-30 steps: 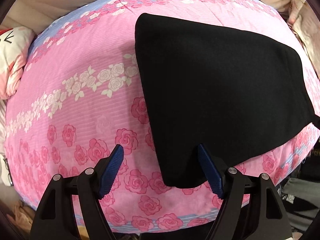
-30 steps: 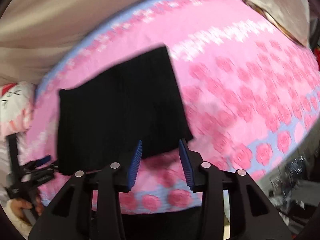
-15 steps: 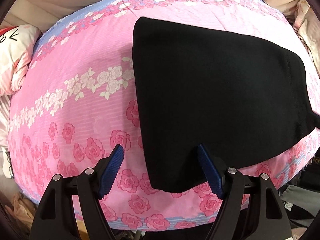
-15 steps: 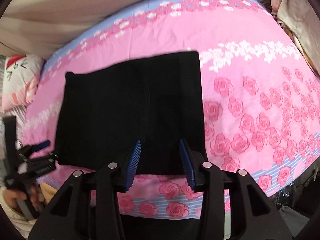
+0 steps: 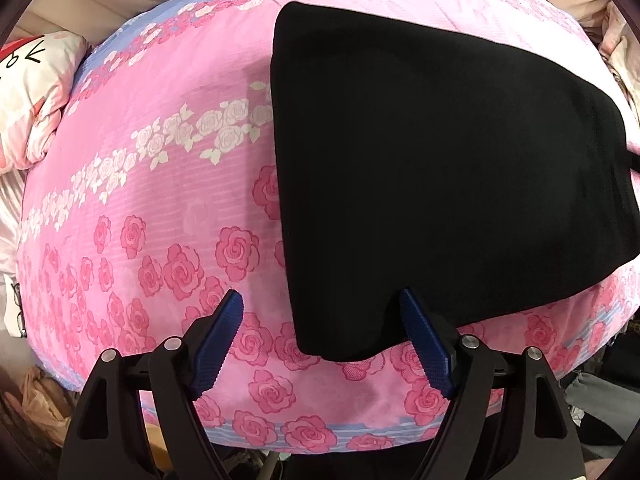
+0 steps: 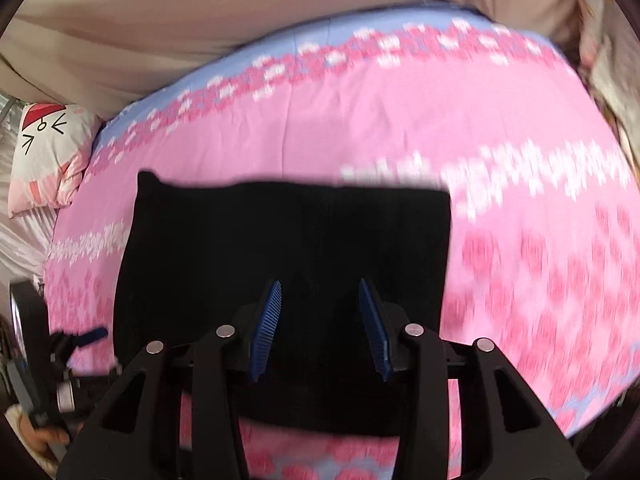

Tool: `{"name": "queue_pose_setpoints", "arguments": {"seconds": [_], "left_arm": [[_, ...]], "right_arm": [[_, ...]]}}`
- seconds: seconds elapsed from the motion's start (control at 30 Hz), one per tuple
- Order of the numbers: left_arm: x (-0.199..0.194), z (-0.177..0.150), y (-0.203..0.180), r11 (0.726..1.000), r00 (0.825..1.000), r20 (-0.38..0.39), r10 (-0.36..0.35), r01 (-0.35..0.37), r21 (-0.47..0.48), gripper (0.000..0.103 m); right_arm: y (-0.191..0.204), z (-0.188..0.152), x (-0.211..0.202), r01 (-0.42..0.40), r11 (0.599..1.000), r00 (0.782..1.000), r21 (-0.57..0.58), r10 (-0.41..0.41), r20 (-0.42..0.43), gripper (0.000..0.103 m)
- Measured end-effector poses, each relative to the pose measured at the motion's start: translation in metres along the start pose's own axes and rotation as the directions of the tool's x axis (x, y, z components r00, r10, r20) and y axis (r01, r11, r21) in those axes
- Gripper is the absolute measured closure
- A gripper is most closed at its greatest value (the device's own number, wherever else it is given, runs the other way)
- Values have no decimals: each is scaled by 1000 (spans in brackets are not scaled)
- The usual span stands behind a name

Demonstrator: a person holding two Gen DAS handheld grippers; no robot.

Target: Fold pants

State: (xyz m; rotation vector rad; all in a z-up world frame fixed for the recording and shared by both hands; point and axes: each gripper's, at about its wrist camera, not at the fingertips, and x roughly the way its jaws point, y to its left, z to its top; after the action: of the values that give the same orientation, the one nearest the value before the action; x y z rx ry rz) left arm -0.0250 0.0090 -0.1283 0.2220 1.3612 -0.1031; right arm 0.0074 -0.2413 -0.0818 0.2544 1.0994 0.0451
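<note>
1. Black pants [image 5: 440, 184] lie folded flat on rose-print bedspread [image 5: 152, 208]
2. Left gripper [image 5: 322, 336] fingers wide apart, holding nothing; pants' near corner between the tips
3. Right gripper [image 6: 320, 324] fingers apart, hovering over the pants, view blurred

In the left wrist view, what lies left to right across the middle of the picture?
Cartoon-face pillow → white rose band on the pink floral bedspread → folded black pants → beige bedding at the right edge.

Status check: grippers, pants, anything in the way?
Left gripper open, right gripper open, both empty. Black pants folded flat on the bedspread. Nothing in the way.
</note>
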Motion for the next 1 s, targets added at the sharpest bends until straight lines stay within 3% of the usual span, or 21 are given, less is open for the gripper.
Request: {"name": "queue_pose_setpoints", "arguments": {"seconds": [0.07,0.13,0.27,0.4,0.6,0.8,0.93,1.0], "left_arm": [[1,0,-1,1000,1000,2,9,-9,4,23],[2,0,-3,1000,1000,4,21,-21,7,20],[4,0,-4,1000,1000,-1,24,-24,2,17],[-2,0,-5,1000,1000,10,26,-26,4,18],[-14,2,2,1000,1000,24,5,-5,-5,18],[-21,13,1,1000,999,39,-8,7,10,18],[-24,18,-6,999,999,47,-11,10,34,18],[-23,19,-8,999,999,46,-14,12,42,18]], "right_arm": [[-1,16,20,66,996,998,-63,-67,-9,63],[-14,24,50,108,992,990,-67,-113,-78,63],[-24,31,18,32,998,999,63,-32,0,63],[-40,-2,-19,50,993,998,111,-54,31,52],[-57,-44,-27,21,972,1000,236,-17,-16,52],[-44,-62,-28,17,976,999,219,-8,-41,49],[-36,-62,-29,39,982,999,183,-33,-32,32],[-37,-61,-29,53,983,998,176,-48,-33,31]]}}
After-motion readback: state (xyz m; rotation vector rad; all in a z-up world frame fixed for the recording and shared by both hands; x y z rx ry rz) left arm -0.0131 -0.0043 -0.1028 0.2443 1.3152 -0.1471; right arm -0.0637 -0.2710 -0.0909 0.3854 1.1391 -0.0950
